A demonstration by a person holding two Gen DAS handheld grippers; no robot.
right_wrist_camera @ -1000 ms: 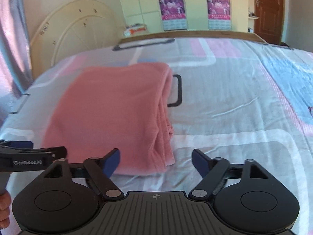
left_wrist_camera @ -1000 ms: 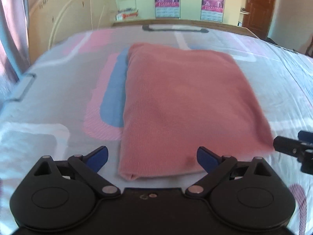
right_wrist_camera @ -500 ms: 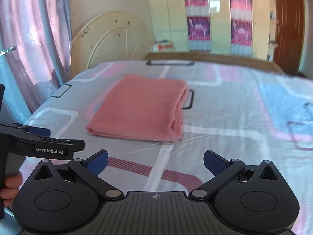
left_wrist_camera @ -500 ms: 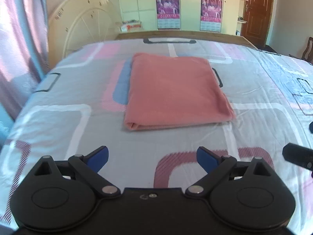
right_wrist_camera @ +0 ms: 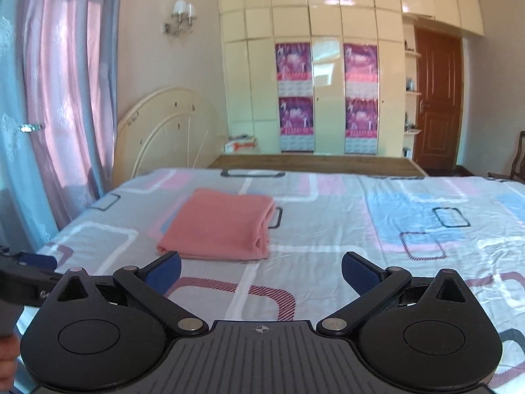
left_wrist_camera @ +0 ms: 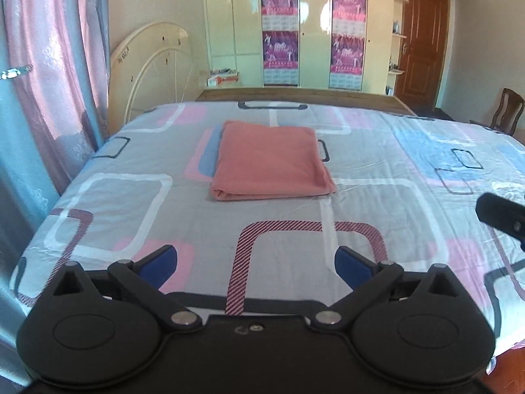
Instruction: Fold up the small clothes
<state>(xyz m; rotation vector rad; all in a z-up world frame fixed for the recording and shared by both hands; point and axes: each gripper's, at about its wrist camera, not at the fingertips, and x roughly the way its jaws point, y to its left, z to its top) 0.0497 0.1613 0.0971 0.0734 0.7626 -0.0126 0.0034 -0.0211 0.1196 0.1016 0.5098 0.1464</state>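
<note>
So the salmon-pink knit garment, folded into a flat rectangle (left_wrist_camera: 270,161), sits on the patterned grey, pink and blue bedsheet (left_wrist_camera: 377,197), out ahead of both tools and well clear of the blue pads. Its long axis runs away from the cameras toward the wooden bed end, with the thick folded edge nearest. The left gripper (left_wrist_camera: 256,264) faces it almost straight on; from the right gripper (right_wrist_camera: 261,269) it lies ahead and off to the left. Both sets of jaws are spread wide with nothing in them. Looks finished to me; if it needs tidying, the left one has the easier line.
</note>
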